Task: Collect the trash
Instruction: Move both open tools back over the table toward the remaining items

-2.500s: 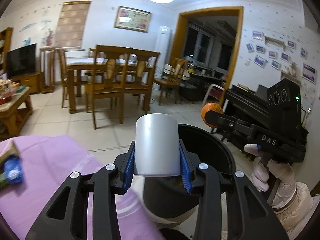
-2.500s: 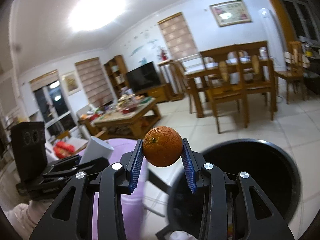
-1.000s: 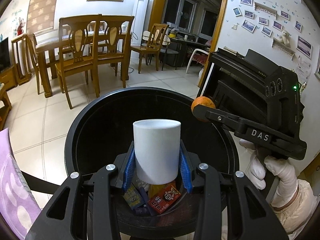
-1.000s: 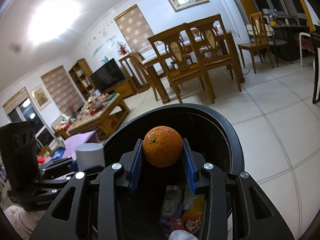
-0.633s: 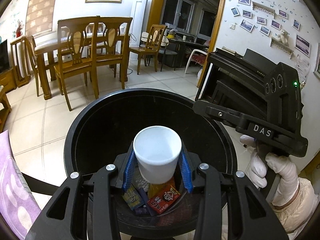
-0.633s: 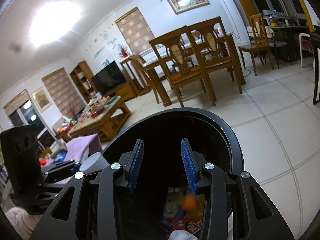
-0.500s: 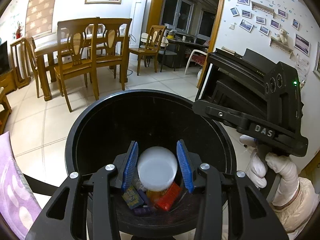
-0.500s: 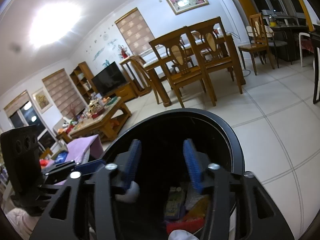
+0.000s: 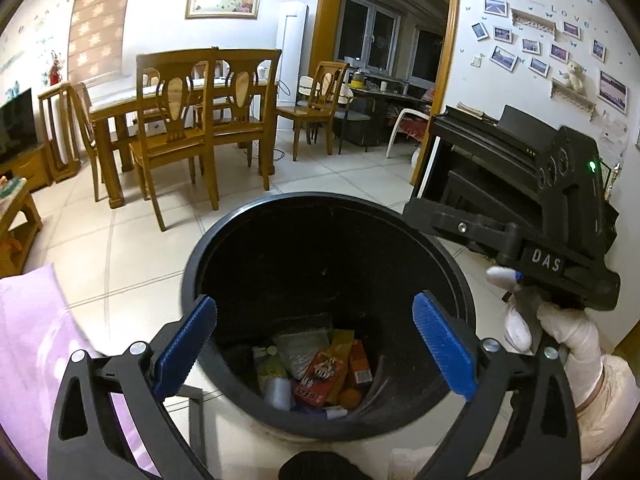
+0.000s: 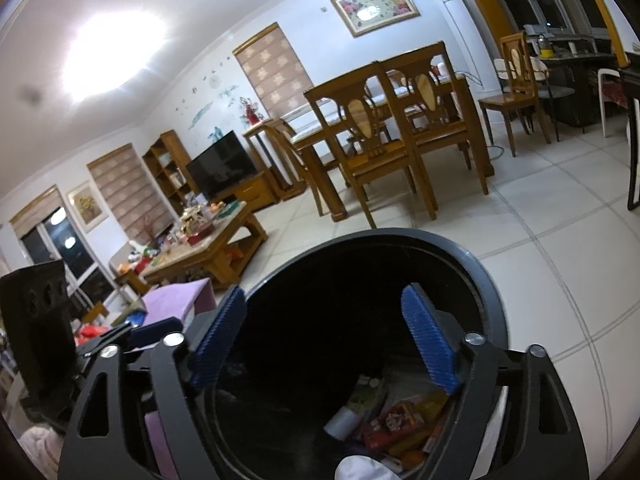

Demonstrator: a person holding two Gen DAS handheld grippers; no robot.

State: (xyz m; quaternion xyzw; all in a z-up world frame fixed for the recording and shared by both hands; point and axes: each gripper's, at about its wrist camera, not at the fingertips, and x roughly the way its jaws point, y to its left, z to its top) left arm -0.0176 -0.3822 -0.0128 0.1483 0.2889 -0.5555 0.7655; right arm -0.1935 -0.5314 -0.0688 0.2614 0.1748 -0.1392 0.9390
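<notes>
Left gripper point(image 9: 314, 346) above black bin point(image 9: 256, 216), tilted down toward its mouth, blue pads spread wide, nothing between them. Right gripper point(image 10: 324, 340) over same bin, angled down, likewise spread and empty; gloved hand point(image 9: 560, 336) grips its handle. In bin bottom: white cup point(image 9: 278, 392) on its side, orange point(image 9: 350, 397), snack wrappers point(image 9: 320, 372).

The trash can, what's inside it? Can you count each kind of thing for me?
In the trash can, as far as shows:
White cup: 1
Orange: 1
Red snack packet: 1
Orange carton: 1
Clear bag: 1
Green packet: 1
Total: 6; more may be hidden.
</notes>
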